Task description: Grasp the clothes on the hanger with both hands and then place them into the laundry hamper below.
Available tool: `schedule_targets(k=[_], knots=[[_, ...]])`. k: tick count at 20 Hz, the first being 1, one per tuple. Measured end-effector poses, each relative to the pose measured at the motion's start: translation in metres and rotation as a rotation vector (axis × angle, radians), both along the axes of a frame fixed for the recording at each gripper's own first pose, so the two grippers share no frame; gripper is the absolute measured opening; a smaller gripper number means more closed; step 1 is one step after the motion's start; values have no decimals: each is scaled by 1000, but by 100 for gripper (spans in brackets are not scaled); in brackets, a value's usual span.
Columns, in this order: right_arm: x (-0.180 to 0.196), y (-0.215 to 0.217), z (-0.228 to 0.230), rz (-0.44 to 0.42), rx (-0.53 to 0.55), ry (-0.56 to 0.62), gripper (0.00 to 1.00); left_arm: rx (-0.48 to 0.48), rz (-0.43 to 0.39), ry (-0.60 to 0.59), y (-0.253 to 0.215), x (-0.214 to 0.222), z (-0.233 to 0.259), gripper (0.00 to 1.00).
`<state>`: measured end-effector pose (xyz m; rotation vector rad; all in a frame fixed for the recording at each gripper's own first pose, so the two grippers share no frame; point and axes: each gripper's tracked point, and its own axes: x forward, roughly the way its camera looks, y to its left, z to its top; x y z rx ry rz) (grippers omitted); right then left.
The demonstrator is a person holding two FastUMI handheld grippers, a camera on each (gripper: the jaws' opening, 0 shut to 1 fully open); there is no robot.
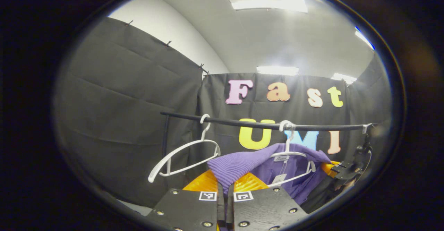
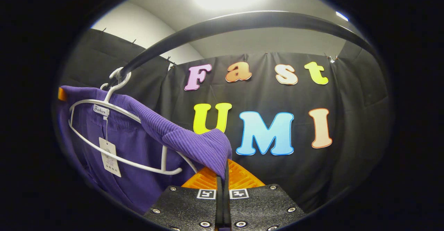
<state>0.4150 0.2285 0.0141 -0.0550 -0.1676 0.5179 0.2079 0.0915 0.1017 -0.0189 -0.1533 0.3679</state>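
Observation:
A purple ribbed knit garment (image 1: 242, 163) hangs on a white hanger (image 1: 295, 154) from the black rail (image 1: 242, 121). In the left gripper view my left gripper (image 1: 225, 189) is shut on one shoulder of the garment, the knit pinched between its fingers. In the right gripper view my right gripper (image 2: 222, 175) is shut on the other shoulder of the garment (image 2: 194, 140), which drapes off the white hanger (image 2: 114, 134) under the rail (image 2: 225, 19). The right gripper (image 1: 347, 170) also appears far right in the left gripper view, at the garment's far shoulder.
An empty white hanger (image 1: 187, 151) hangs on the rail to the left of the garment in the left gripper view. A paper tag (image 2: 110, 156) dangles from the garment's hanger. Black cloth walls close in the booth behind the rail.

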Motion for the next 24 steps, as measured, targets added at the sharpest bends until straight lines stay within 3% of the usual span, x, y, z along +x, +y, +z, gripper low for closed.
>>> schedule_targets(k=[5,8,17,24], knots=[[4,14,5,25,-22,-37,0,36,-26,-18,24,5,31,3],[-5,18,6,28,-46,-71,0,-6,-52,-2,38,13,29,3],[-9,36,3,52,-94,-108,0,79,-88,155,81,20,8,3],[-7,53,-8,65,-133,-94,0,40,-72,206,113,16,-29,3]])
